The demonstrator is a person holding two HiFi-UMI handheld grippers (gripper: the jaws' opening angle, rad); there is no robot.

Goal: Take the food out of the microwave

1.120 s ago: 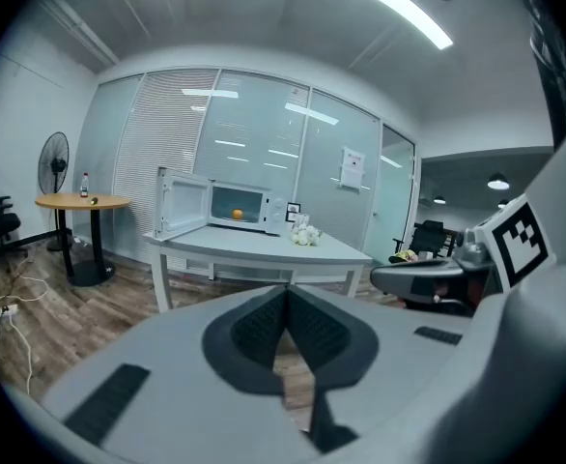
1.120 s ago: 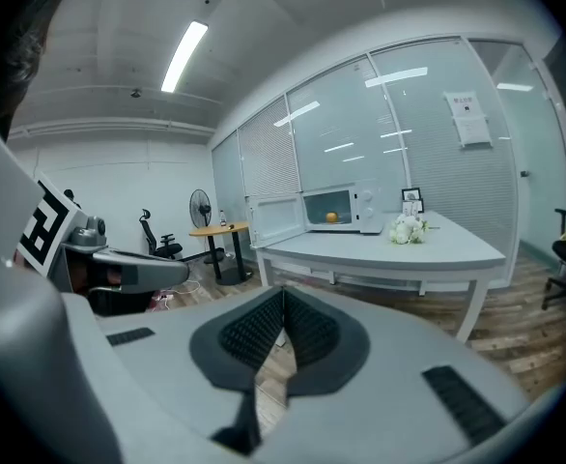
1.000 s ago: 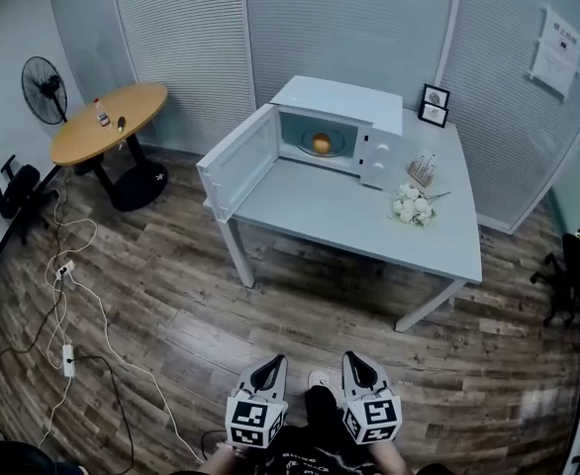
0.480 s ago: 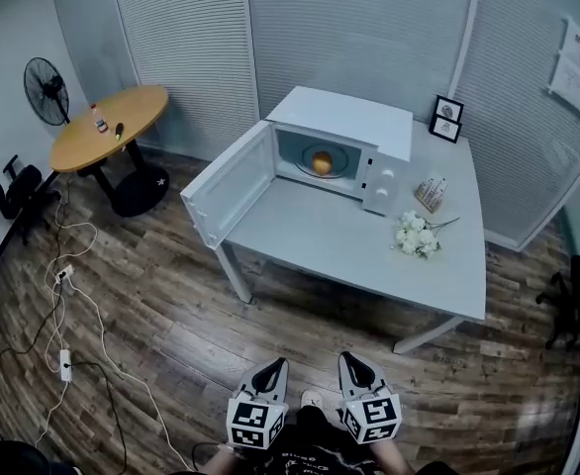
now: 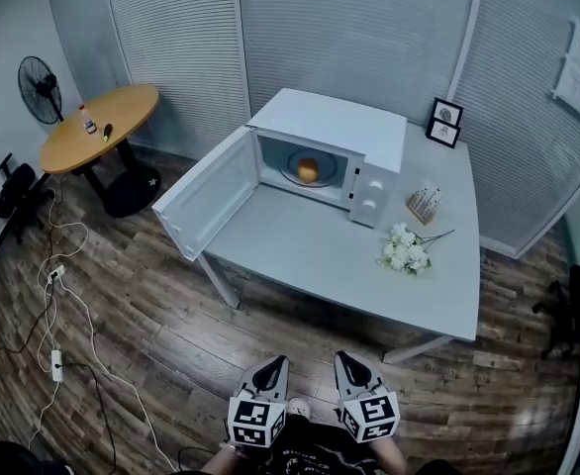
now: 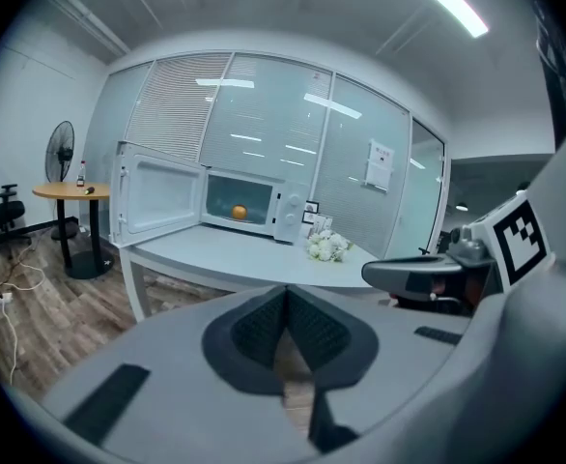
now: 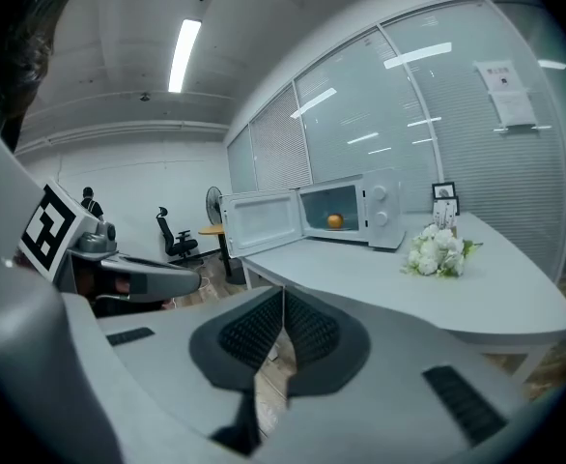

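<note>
Wood-plank floor point(image 5: 171, 325) lies between us and the white table point(image 5: 320, 265), though less of it than a second ago: we have walked nearer. On the table the microwave point(image 5: 330, 122) stands with its door point(image 5: 206, 201) swung wide to the left, and the round orange food point(image 5: 308, 170) sits inside. Our left gripper point(image 5: 269, 366) and right gripper point(image 5: 350, 362) both have their jaws pressed together on nothing, well short of the table. We judge the approach unfinished.
</note>
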